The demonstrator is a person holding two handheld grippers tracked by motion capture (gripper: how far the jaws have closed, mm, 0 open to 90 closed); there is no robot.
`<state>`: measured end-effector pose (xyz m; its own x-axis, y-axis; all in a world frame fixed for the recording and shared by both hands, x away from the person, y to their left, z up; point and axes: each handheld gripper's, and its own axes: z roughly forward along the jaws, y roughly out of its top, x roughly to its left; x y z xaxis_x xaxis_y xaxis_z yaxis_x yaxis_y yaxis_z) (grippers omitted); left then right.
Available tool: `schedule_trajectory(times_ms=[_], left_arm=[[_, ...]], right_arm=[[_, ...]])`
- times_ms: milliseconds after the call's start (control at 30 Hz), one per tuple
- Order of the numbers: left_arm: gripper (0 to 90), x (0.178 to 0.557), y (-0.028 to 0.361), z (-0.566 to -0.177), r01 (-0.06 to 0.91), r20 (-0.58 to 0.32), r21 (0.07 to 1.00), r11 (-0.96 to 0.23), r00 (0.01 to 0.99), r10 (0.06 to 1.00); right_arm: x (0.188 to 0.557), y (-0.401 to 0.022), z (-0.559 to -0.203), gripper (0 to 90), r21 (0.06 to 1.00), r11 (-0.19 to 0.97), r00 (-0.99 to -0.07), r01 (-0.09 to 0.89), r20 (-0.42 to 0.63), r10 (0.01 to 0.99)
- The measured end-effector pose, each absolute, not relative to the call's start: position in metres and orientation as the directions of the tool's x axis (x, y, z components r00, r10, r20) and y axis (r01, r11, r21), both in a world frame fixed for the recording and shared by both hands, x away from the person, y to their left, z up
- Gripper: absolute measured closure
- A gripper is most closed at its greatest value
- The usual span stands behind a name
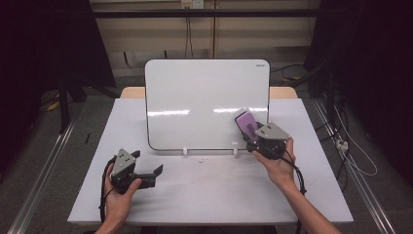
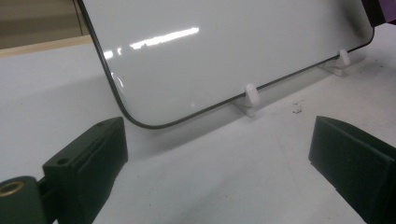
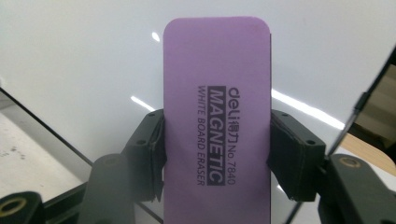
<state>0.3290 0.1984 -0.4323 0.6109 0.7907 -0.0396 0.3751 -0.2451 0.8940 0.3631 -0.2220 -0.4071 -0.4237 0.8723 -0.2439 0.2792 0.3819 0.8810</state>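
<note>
Here, eraser in the right tongs.
The right tongs (image 3: 217, 154) clamp the purple eraser (image 3: 217, 116) against the whiteboard (image 1: 195, 97); the left tongs (image 2: 219, 158) stand apart.

High view: from above the person's side, looking forward and down; the whole counter (image 1: 204, 190) sits mid-frame, the whiteboard (image 1: 204, 97) at centre.
Left gripper view: low over the counter, close, facing the whiteboard's (image 2: 224, 46) lower corner in the upper frame.
Right gripper view: very near the whiteboard (image 3: 84, 56), the eraser (image 3: 217, 116) at frame centre.
Shared: all three views take in the whiteboard.
</note>
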Motion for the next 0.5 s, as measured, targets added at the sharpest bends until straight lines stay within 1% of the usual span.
schedule_trajectory(times_ms=[167,267,500], left_arm=[[4.4,0.3279,0.1983,-0.4307,0.369,-0.042,0.899,-0.235,0.608,0.793],[4.4,0.3287,0.1979,-0.4305,0.365,-0.037,0.899,-0.242,0.613,0.789],[4.4,0.3279,0.1950,-0.4305,0.365,-0.038,0.900,-0.239,0.611,0.791]], right_arm=[[0.3609,-0.2179,-0.4090,41.8,0.903,0.332,-0.444,0.274,-0.187,0.876],[0.3587,-0.2155,-0.4079,41.8,0.911,0.320,-0.454,0.258,-0.178,0.873],[0.3556,-0.2149,-0.4072,41.8,0.934,0.257,-0.477,0.249,-0.112,0.872]])
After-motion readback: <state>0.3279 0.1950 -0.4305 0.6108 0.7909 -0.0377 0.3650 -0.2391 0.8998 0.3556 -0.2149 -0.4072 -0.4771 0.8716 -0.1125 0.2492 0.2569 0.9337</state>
